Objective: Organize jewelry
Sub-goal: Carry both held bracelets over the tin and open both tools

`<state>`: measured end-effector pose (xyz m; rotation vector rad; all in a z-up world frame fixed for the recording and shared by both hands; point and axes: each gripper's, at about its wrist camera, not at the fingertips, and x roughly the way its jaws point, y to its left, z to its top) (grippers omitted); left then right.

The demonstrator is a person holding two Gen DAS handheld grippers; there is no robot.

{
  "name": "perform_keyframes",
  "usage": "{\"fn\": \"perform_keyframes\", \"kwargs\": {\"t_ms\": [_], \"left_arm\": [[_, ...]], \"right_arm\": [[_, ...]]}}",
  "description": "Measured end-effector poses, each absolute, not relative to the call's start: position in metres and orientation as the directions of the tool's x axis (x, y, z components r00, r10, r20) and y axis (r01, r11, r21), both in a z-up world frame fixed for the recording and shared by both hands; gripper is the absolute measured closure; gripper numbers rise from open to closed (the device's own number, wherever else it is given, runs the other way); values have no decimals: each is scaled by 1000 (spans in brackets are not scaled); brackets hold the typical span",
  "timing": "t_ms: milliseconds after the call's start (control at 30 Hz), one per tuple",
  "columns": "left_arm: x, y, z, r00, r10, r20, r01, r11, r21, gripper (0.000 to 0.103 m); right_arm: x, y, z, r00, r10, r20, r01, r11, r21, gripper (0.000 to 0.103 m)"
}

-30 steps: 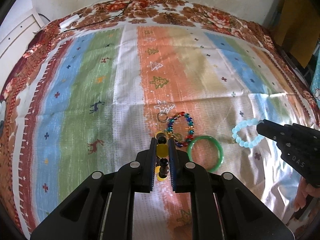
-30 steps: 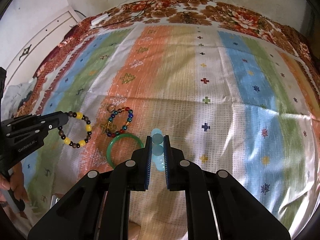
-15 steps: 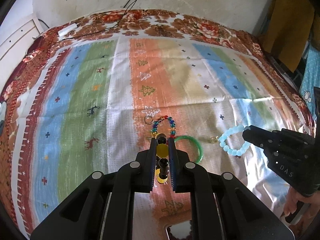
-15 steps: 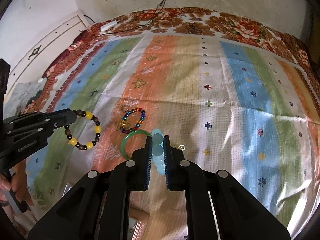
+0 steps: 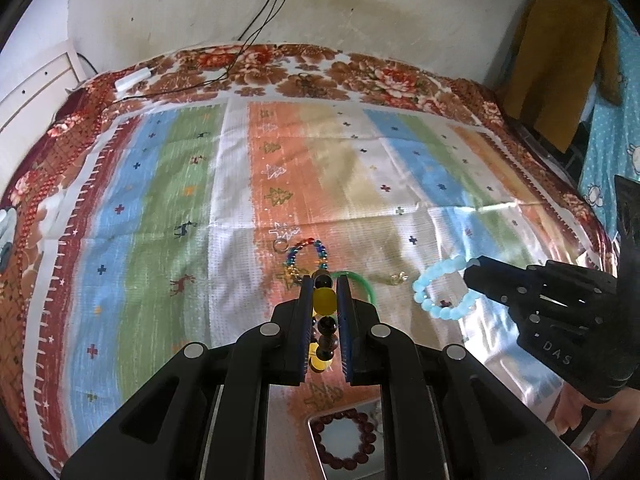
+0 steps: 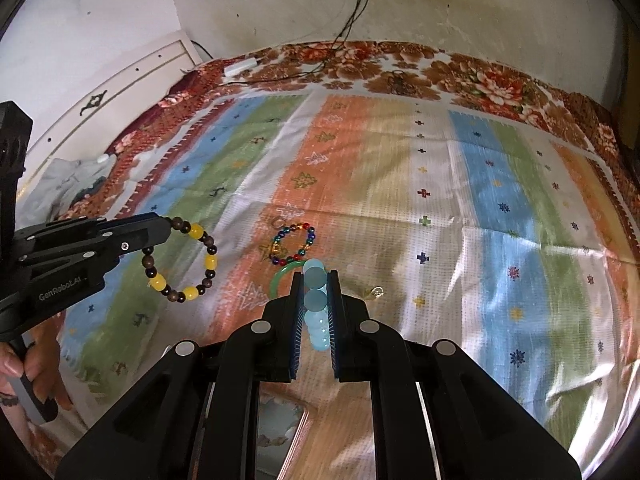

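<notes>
My left gripper (image 5: 323,285) is shut on a yellow-and-brown bead bracelet (image 5: 323,300), held above the striped cloth; it hangs as a loop in the right wrist view (image 6: 182,260). My right gripper (image 6: 314,278) is shut on a pale blue bead bracelet (image 6: 315,300), which shows as a loop in the left wrist view (image 5: 442,288). On the cloth lie a multicoloured bead bracelet (image 6: 292,243), a green bangle (image 6: 280,278), a small ring (image 6: 277,223) and a small gold piece (image 6: 376,291). A tray (image 5: 316,424) below my left gripper holds a dark red bead bracelet (image 5: 342,436).
The striped cloth (image 5: 160,200) covers a bed with a floral border. A white adapter and cables (image 5: 134,78) lie at the far edge by the wall. A white cabinet (image 6: 120,92) stands at the left. Hanging cloth (image 5: 560,60) is at the right.
Both grippers have lifted and pulled back toward me with their bracelets. The tray with the dark red bracelet has come into view under the left gripper.
</notes>
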<state>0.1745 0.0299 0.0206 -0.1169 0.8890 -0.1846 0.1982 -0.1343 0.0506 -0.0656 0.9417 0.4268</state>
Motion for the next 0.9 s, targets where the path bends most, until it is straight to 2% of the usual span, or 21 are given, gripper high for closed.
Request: {"fn": "perform_keyframes", "kwargs": {"t_ms": [900], "left_arm": [[101,6,38,666,-265,-697,202,964,-173,92]], "right_arm": [[138,-127,73,516,421,-745,-465,869,169,91]]}}
